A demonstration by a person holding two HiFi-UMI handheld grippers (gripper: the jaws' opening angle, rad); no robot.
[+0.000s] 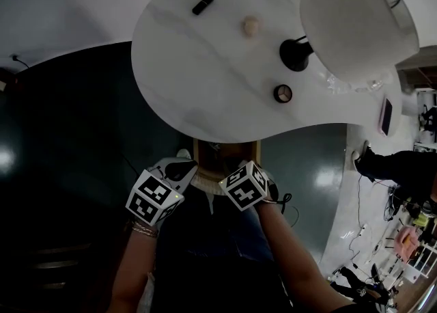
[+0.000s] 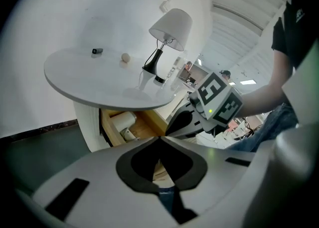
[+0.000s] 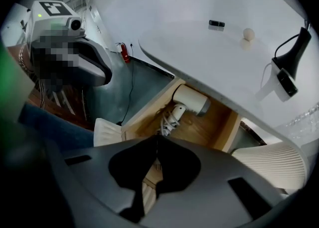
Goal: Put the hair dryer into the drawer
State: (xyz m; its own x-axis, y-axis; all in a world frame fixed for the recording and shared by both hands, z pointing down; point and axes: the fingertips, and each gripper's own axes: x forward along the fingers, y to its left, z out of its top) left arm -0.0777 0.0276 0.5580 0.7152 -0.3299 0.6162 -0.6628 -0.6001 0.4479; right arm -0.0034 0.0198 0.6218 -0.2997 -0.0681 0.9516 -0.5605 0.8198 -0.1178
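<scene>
**Left hand-held gripper** [image 2: 158, 140], grey body with black pads: the jaws are seen closed tip to tip, and nothing is held between them. It is carried on a bare forearm rising from the lower edge of the head view and is angled moderately downward.

**Right hand-held gripper** [image 3: 155, 140], same make: the jaws are shut together and empty. It is pointed steeply down, just beside the left one, in front of the drawer opening.

**Light wooden pull-out drawer** [image 3: 219, 122]: it is found open beneath the table edge.

**White plastic hair dryer with barrel body and folded handle** [image 3: 192, 100]: it is laid inside the drawer towards the back, with its pale cord bundled beside the handle. It is touched by neither gripper. The shell is judged rigid, smooth, fairly light and somewhat slippery. The cord is judged soft and liable to snag on the drawer front. Should it need shifting, the handle near the barrel is judged the surest hold. The placing appears done, but the drawer is not yet closed.

**White rounded stone-look table** [image 1: 191, 65]: the following are carried on it, well apart:
- small black oblong object [image 1: 203, 4]
- small beige knob-like object [image 1: 251, 26]
- small round dark-rimmed item [image 1: 283, 93]
- lamp with white shade and black base [image 1: 358, 21]
</scene>
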